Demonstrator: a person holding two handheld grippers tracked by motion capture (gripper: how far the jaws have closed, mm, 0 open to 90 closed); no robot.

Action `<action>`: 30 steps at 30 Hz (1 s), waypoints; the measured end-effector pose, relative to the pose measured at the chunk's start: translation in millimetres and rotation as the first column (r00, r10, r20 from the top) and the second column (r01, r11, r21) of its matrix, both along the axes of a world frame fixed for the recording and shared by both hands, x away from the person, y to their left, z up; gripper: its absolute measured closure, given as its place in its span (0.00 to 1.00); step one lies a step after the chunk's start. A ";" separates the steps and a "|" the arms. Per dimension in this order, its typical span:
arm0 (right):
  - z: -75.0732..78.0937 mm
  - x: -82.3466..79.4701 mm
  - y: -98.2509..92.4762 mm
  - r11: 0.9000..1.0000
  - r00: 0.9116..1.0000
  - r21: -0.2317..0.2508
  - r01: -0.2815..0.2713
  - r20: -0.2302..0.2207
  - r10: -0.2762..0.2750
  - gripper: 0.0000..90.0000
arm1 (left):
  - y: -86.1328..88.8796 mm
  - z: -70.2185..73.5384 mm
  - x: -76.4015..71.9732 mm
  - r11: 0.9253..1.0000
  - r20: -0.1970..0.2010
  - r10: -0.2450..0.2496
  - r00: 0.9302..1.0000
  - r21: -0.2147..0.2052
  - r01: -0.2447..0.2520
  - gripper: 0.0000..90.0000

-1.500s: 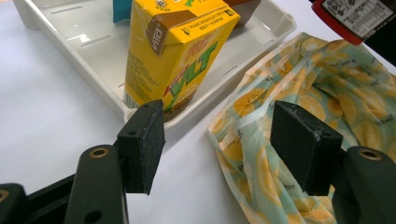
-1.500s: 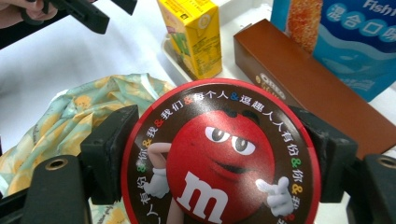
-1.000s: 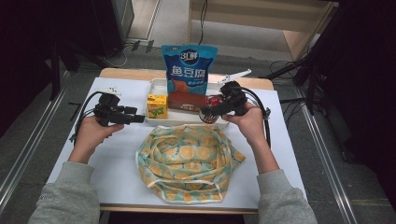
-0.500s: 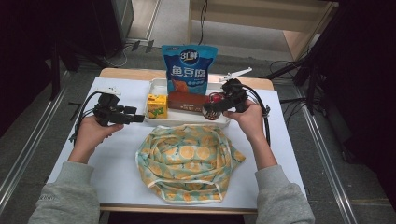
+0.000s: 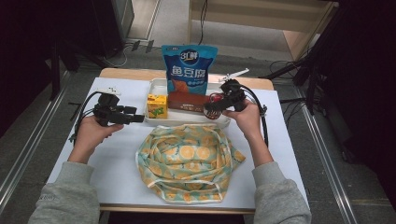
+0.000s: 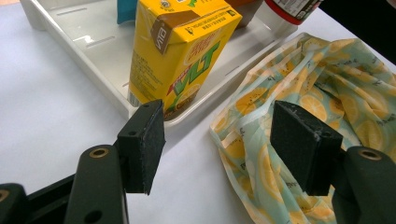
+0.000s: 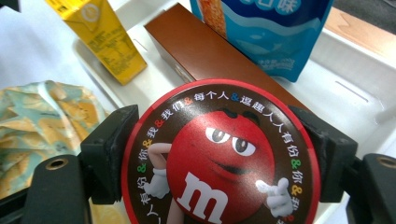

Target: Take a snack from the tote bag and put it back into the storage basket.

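Observation:
My right gripper (image 5: 214,108) is shut on a round M&M's tub (image 5: 215,99) over the right end of the white tray (image 5: 187,119). In the right gripper view the tub's red-and-brown lid (image 7: 219,154) sits clamped between both pads. The tray also holds a yellow juice carton (image 5: 157,106), a brown box (image 5: 189,100) and an upright blue snack bag (image 5: 189,70). My left gripper (image 5: 138,119) rests open on the table left of the carton. Its jaws (image 6: 224,135) point at the carton (image 6: 182,51), with nothing between them.
A lemon-print cloth bag (image 5: 189,161) lies crumpled in front of the tray, near the table's front edge. It also shows by the left gripper's right pad (image 6: 299,84). Cables trail from both grippers. Bare white tabletop lies at the far left and right.

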State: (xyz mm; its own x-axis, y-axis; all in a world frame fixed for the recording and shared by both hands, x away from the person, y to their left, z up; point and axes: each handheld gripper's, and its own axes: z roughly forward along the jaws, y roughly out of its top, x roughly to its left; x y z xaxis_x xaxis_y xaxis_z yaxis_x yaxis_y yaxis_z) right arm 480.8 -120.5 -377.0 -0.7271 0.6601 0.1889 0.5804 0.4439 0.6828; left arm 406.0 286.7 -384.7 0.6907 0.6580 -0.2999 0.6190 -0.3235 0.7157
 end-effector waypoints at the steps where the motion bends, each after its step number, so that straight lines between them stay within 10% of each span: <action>1: -1.6 1.0 -0.1 1.000 1.000 -0.004 0.005 -0.003 -0.005 0.26 | 0.2 -0.1 0.1 1.000 0.000 0.001 1.000 0.002 -0.001 0.40; 30: -44.9 11.4 2.4 0.996 0.998 -0.080 0.046 -0.028 -0.048 0.26 | 0.4 0.3 -0.5 1.000 0.001 0.000 1.000 0.000 0.000 0.40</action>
